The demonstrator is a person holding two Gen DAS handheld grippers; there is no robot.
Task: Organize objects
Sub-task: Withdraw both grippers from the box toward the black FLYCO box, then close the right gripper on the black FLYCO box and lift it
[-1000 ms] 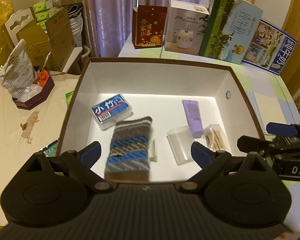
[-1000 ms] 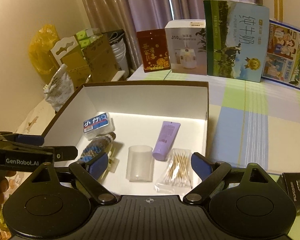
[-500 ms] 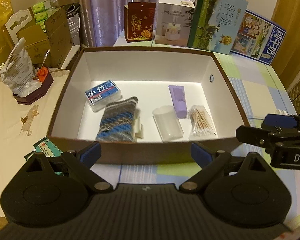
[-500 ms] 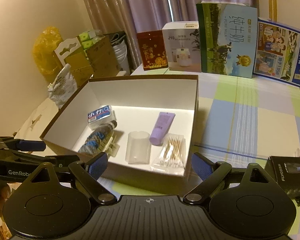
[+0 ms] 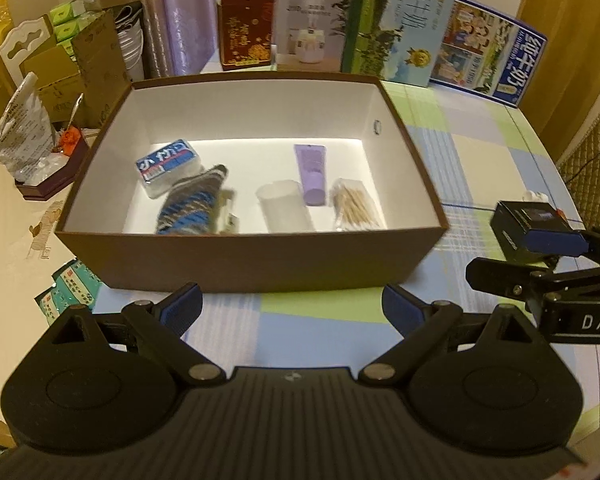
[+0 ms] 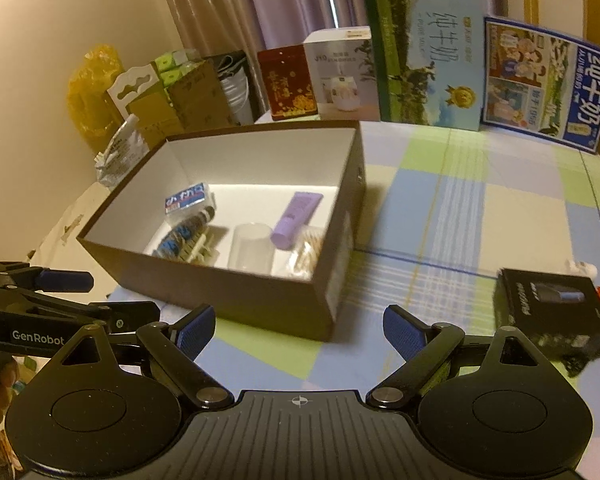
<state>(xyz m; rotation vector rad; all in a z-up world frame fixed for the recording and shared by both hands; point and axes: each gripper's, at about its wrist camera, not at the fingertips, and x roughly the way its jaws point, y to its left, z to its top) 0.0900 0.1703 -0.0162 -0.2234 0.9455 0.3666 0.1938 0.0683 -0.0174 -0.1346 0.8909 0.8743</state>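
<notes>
Grippers both empty w/ fingers spread wide apart: left gripper (image 5: 292,307) hangs over the checked tablecloth (image 5: 472,160) just in front of the brown cardboard box w/ white inside (image 5: 256,258), right gripper (image 6: 299,330) hangs off the box's front right corner. Inside the box, left to right: clear plastic case w/ blue label (image 5: 167,162) toward the back, blue-and-brown striped knit pouch (image 5: 194,208) touching it, small cream-coloured clip-like item (image 6: 202,246) against the pouch (hard to tell what it is), clear plastic cup lying on its side (image 5: 284,208), lilac squeeze tube (image 5: 313,174), clear bag of cotton swabs (image 5: 354,208) just beside the tube. Black rectangular carton w/ white lettering (image 6: 552,308) sits on the cloth well to the right of the box, near the right gripper's right finger. Row of printed cartons (image 6: 428,56) stands along the table's far edge, in front of the purple curtain (image 5: 180,8).
</notes>
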